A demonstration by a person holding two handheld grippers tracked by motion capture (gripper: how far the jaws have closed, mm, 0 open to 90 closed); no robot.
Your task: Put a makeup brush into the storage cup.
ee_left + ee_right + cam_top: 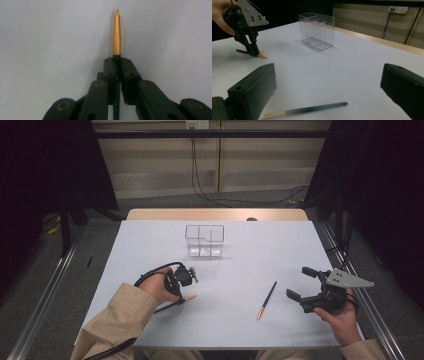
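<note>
A slim dark pen with a gold tip [116, 32] lies on the plain white table [150, 245]; the compartmented plastic box [204, 240] is clear.

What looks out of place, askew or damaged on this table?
Nothing stands out. The clear organizer stands upright, one pen lies loose on the white table, and the left tool is shut on another pen.

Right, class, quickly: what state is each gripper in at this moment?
Left gripper: shut on a gold-tipped pen lying on the table.
Right gripper: open, holding nothing; a second pen lies loose beside it.
</note>
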